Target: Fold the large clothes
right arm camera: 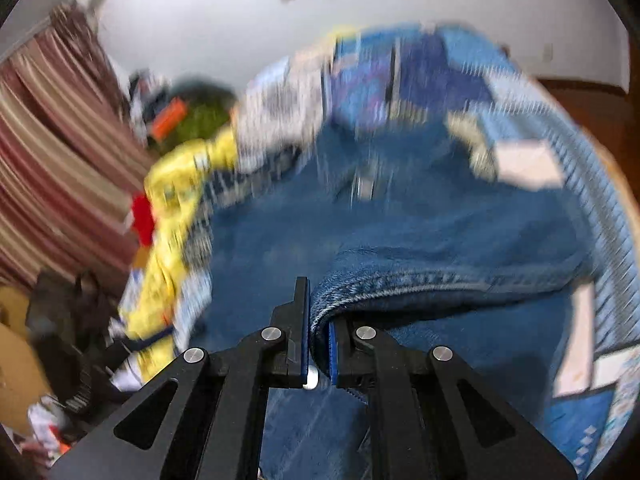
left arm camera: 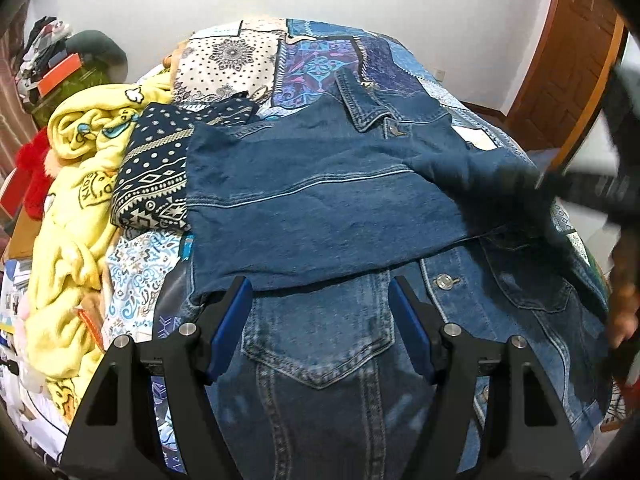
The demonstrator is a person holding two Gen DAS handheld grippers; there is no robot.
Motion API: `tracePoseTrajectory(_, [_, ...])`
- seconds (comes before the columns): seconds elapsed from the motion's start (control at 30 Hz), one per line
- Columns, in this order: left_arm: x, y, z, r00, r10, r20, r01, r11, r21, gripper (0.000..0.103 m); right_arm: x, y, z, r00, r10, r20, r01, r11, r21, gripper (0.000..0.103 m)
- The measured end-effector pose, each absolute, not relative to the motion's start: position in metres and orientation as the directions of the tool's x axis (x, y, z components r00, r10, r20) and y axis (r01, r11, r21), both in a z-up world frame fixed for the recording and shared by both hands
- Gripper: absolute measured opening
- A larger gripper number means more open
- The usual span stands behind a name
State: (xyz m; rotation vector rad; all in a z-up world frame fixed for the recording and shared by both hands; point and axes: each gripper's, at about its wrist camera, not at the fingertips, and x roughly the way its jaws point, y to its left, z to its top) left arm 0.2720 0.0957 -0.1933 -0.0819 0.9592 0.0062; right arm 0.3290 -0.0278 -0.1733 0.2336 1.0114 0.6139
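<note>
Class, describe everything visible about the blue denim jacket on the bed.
The blue denim jacket lies spread on a patchwork bedspread, one part folded over its front. Collar, metal buttons, flap pocket and pale stitching show. The shut right claw pinches a hemmed edge; the open left claw hovers above it.

The denim jacket (left arm camera: 328, 200) lies spread on the bed (left arm camera: 320, 52), over the patchwork bedspread (left arm camera: 224, 60), with its collar (left arm camera: 360, 100) toward the far wall. To its left lies a patterned cloth (left arm camera: 156, 176), partly under the jacket's edge, and further left a fleece blanket (left arm camera: 76, 208) is heaped.
</note>
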Motion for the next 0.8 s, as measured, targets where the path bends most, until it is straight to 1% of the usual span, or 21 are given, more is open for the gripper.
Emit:
tracePoseTrajectory(0.03, [0.271,0.097,-0.194,0.573,-0.03,-0.819,-0.044,0.997,-0.067,0.069,0.327,-0.023,-0.189,0.336,0.571,-0.749,-0.366,0.812,0.455,0.008])
tracePoseTrajectory(0.17, [0.271,0.099,-0.198,0.563,-0.027,-0.826,-0.052,0.996,-0.068,0.069,0.322,-0.023,-0.215,0.251,0.522,-0.815,-0.346,0.835,0.428,0.01])
tracePoseTrajectory(0.2, [0.272,0.099,-0.199,0.56,-0.027,-0.828,-0.054,0.996,-0.069,0.069,0.321,-0.026,-0.219,0.227,0.509,-0.83,-0.331,0.842,0.426,0.013])
tracePoseTrajectory(0.23, [0.272,0.098,-0.2,0.559,-0.029,-0.829,-0.053,0.996,-0.071,0.069,0.322,-0.026,-0.221,0.199,0.507,-0.839,-0.321,0.842,0.433,0.022])
tracePoseTrajectory(0.27, [0.273,0.097,-0.201,0.557,-0.032,-0.83,-0.051,0.996,-0.073,0.069,0.32,-0.032,-0.22,0.162,0.517,-0.841,-0.31,0.836,0.454,0.026])
tracePoseTrajectory(0.33, [0.274,0.094,-0.202,0.556,-0.035,-0.83,-0.046,0.996,-0.073,0.069,0.313,-0.043,-0.215,0.136,0.547,-0.826,-0.303,0.817,0.491,0.045])
tracePoseTrajectory(0.4, [0.275,0.09,-0.203,0.555,-0.038,-0.831,-0.038,0.997,-0.072,0.069,0.303,-0.058,-0.201,0.176,0.533,-0.828,-0.329,0.824,0.461,0.054])
tracePoseTrajectory(0.47, [0.277,0.086,-0.203,0.553,-0.042,-0.832,-0.031,0.997,-0.071,0.069,0.297,-0.071,-0.19,0.234,0.518,-0.823,-0.342,0.836,0.429,0.058])
tracePoseTrajectory(0.53, [0.279,0.083,-0.204,0.553,-0.044,-0.832,-0.027,0.997,-0.071,0.069,0.302,-0.089,-0.181,0.277,0.52,-0.808,-0.318,0.843,0.433,0.067])
tracePoseTrajectory(0.6, [0.28,0.08,-0.204,0.552,-0.047,-0.832,-0.024,0.997,-0.072,0.069,0.311,-0.113,-0.178,0.327,0.511,-0.795,-0.259,0.857,0.445,0.07])
tracePoseTrajectory(0.7, [0.282,0.077,-0.204,0.55,-0.052,-0.834,-0.018,0.997,-0.073,0.069,0.332,-0.138,-0.184,0.369,0.477,-0.798,-0.151,0.878,0.454,0.07])
tracePoseTrajectory(0.8, [0.283,0.074,-0.205,0.545,-0.049,-0.837,-0.014,0.998,-0.068,0.069,0.352,-0.166,-0.202,0.376,0.461,-0.804,-0.038,0.874,0.484,0.07])
